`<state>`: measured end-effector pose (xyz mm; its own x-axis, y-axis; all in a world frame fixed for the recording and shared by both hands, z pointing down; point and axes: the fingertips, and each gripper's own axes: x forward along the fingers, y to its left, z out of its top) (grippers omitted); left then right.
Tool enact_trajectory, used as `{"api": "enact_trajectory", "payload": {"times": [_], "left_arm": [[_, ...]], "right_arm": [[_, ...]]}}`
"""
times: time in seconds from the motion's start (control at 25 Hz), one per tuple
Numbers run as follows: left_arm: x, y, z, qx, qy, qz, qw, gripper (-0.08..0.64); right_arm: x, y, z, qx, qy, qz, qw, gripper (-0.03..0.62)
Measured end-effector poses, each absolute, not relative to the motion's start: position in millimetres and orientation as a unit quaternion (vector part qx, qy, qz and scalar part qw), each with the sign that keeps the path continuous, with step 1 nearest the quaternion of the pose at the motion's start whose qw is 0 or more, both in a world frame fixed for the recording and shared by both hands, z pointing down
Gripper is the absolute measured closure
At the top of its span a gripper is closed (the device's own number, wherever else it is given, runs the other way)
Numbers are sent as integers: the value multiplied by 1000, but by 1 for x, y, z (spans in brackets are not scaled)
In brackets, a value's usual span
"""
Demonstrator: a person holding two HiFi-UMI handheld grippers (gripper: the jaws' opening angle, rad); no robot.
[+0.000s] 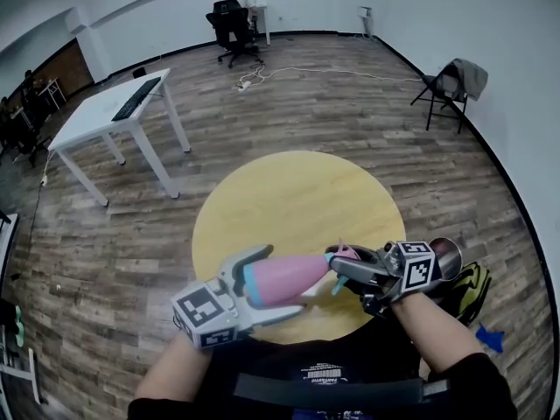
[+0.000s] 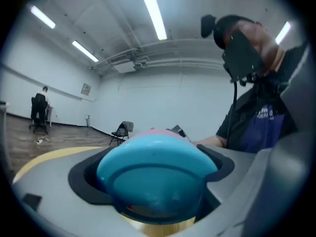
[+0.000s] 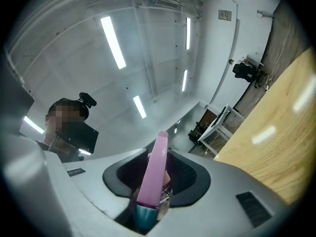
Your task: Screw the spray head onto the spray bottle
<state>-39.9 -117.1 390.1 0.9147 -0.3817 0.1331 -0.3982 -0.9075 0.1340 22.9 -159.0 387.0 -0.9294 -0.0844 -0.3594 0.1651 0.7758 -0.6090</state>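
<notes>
Over round yellow tabletop (image 1: 262,199), left gripper (image 1: 273,283) clamps pink, blue-based plastic bottle (image 2: 158,174); right gripper (image 1: 348,269), jaws part-open, pinches slim pink spray head (image 3: 153,172), plainest in its own view.

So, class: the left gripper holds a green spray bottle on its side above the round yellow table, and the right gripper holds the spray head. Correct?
No: the spray bottle in the left gripper is pink with a blue base, not green, as the head view shows. Everything else stands.
</notes>
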Motion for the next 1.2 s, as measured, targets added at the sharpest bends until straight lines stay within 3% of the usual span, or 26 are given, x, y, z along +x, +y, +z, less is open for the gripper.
{"api": "enact_trajectory", "payload": {"times": [0.32,0.72,0.88,1.04,1.2], "left_arm": [[-40,-121,398,976,-204,65,41,28],[-41,-121,399,974,-210,58,56,32],[-51,-127,382,972,-206,-25,111,35],[-73,-139,369,956,-210,-109,173,37],[-97,-146,359,940,-217,-169,204,37]], "right_arm": [[22,-164,391,27,913,-361,188,446],[20,-165,398,17,915,-364,174,446],[22,-170,395,0,916,-361,176,443],[40,-190,392,-35,908,-365,202,383],[72,-215,383,-85,875,-387,279,389]]}}
